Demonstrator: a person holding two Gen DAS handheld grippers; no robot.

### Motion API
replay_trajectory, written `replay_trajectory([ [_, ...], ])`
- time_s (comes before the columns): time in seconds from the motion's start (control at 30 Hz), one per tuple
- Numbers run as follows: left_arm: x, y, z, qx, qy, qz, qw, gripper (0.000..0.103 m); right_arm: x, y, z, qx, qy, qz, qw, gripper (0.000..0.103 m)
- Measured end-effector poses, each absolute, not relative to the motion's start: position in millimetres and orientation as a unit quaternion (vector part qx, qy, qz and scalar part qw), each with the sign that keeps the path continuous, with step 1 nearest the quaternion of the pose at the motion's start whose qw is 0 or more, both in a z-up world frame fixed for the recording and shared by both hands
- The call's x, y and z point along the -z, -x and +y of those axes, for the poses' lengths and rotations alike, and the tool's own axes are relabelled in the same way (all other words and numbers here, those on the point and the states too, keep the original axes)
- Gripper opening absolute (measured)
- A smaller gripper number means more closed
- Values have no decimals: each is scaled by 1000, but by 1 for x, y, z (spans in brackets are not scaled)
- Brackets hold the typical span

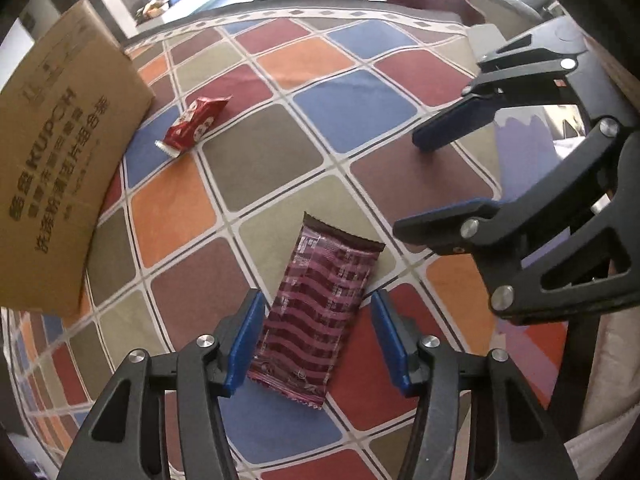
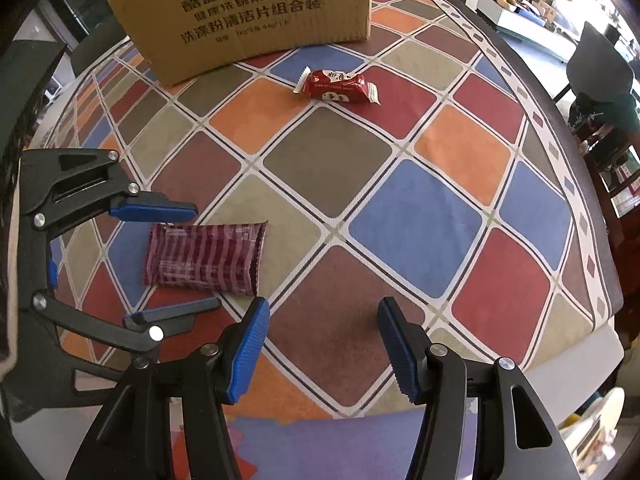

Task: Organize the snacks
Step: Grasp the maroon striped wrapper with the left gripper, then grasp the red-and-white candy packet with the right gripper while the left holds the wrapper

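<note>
A maroon striped snack packet (image 1: 324, 280) lies flat on the checked tablecloth (image 1: 260, 160). My left gripper (image 1: 317, 344) is open and points down, with one blue pad on each side of the packet and a gap showing at both. In the right wrist view the same packet (image 2: 204, 258) sits between the left gripper's (image 2: 208, 256) fingers. My right gripper (image 2: 324, 344) stands open just to the right, over bare cloth, with nothing between its pads. A red snack packet (image 2: 340, 86) lies farther off, near the cardboard box (image 2: 248, 12).
The brown cardboard box (image 1: 60, 160) stands on the table's far side, its printed face towards me. The right gripper (image 1: 408, 184) hangs close to the left one. The table's edge (image 2: 588, 240) curves along the right, with dark chairs (image 2: 600, 68) beyond it.
</note>
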State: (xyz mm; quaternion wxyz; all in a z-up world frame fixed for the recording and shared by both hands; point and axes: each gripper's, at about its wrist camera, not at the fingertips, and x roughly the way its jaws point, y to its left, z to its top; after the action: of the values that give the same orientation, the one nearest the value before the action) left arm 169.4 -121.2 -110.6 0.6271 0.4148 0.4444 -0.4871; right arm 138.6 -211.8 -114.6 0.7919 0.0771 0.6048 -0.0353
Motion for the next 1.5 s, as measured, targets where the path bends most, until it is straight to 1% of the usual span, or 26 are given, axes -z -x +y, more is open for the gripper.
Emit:
replay_trajectory([
  [0.03, 110, -170, -122, 489, -413, 446, 626, 54, 115, -139, -212, 35, -77, 605, 792, 57],
  [0.1, 110, -173, -123, 496, -399, 456, 622, 46, 115, -139, -211, 32, -77, 605, 792, 57],
  [0.33, 107, -172, -116, 482, -363, 466, 647, 40, 114, -141, -216, 32, -78, 601, 794, 57],
  [0.37, 106, -172, -113, 474, -356, 467, 656, 38, 114, -141, -216, 31, -78, 601, 795, 57],
  [0.4, 105, -172, -110, 465, -345, 468, 668, 30, 113, -141, -216, 29, -79, 600, 796, 57],
  [0.43, 103, -173, -109, 456, -336, 465, 681, 29, 113, -141, -217, 27, -79, 599, 796, 57],
  [0.57, 101, -178, -104, 446, -287, 486, 695, 29, 109, -140, -219, 18, -78, 591, 803, 57],
  [0.7, 101, -175, -101, 442, -274, 488, 701, 31, 107, -140, -219, 15, -70, 584, 808, 57],
  [0.8, 98, -175, -102, 439, -284, 481, 704, 39, 106, -139, -218, 10, -68, 581, 811, 57],
  [0.93, 100, -178, -107, 437, -300, 486, 695, 41, 108, -138, -220, 15, -70, 580, 812, 57],
  [0.97, 101, -179, -108, 435, -305, 486, 694, 46, 109, -137, -220, 16, -71, 581, 811, 57],
  [1.0, 102, -178, -109, 434, -309, 487, 692, 48, 109, -136, -220, 16, -72, 581, 811, 57],
  [1.23, 114, -176, -111, 418, -316, 499, 690, 47, 109, -135, -222, 16, -71, 577, 814, 57],
  [1.27, 113, -176, -110, 420, -312, 505, 686, 41, 110, -135, -221, 16, -70, 577, 814, 57],
  [1.33, 113, -174, -109, 424, -304, 508, 685, 41, 111, -135, -222, 16, -70, 578, 813, 57],
  [1.4, 112, -172, -109, 425, -301, 504, 689, 36, 111, -135, -222, 15, -72, 578, 813, 57],
  [1.5, 109, -175, -106, 415, -276, 512, 699, 35, 112, -135, -221, 11, -69, 577, 814, 57],
])
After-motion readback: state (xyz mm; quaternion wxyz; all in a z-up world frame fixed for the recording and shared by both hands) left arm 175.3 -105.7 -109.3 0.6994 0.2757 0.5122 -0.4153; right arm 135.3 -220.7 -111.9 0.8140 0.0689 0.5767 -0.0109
